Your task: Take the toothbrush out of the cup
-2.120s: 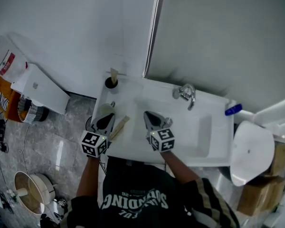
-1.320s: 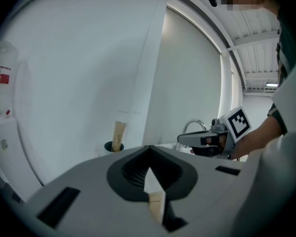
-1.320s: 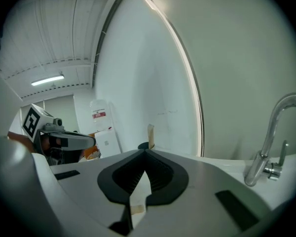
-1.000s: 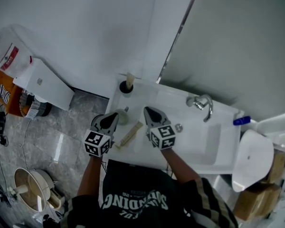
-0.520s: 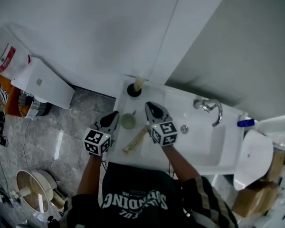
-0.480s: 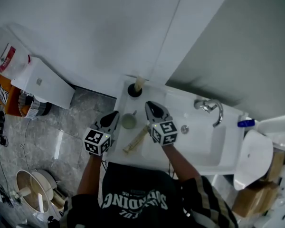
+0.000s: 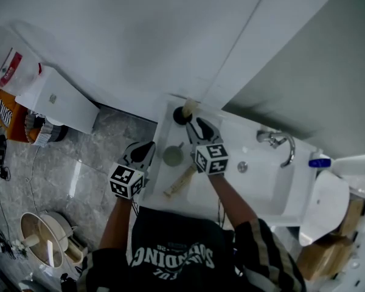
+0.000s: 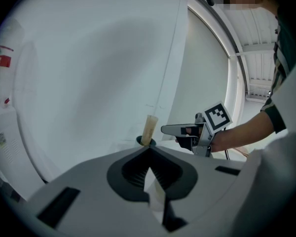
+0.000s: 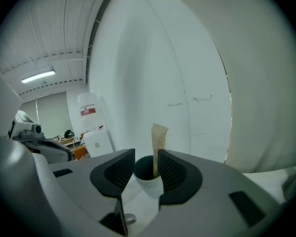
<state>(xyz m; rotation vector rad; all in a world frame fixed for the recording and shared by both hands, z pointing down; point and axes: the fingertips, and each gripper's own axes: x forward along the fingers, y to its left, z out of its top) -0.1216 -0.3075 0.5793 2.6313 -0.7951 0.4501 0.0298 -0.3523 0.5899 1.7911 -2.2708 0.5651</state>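
Finding: your right gripper (image 9: 146,155) has come forward across the white washbasin (image 7: 261,187) since half a second ago and now sits at the back left corner, its tips just short of the dark cup (image 9: 147,180). Its jaws, pressed together a moment ago, are opening; the cup and the toothbrush (image 9: 159,141) show in the gap, but neither pad touches them. The toothbrush is not yet taken: it stands in the cup, its pale beige end well above the rim and leaning slightly. Your left gripper (image 8: 149,151) has its fingertips pressed together on nothing and hangs off the basin's left edge, beside a pale green cup (image 7: 173,156). A beige oblong item (image 7: 180,181), too small to identify, lies on the rim nearer you. Assessment: the approach is complete and the grasp is next. Close on the shaft above the rim, not on the cup wall, then lift straight up. The unheld cup may tip or follow the brush.
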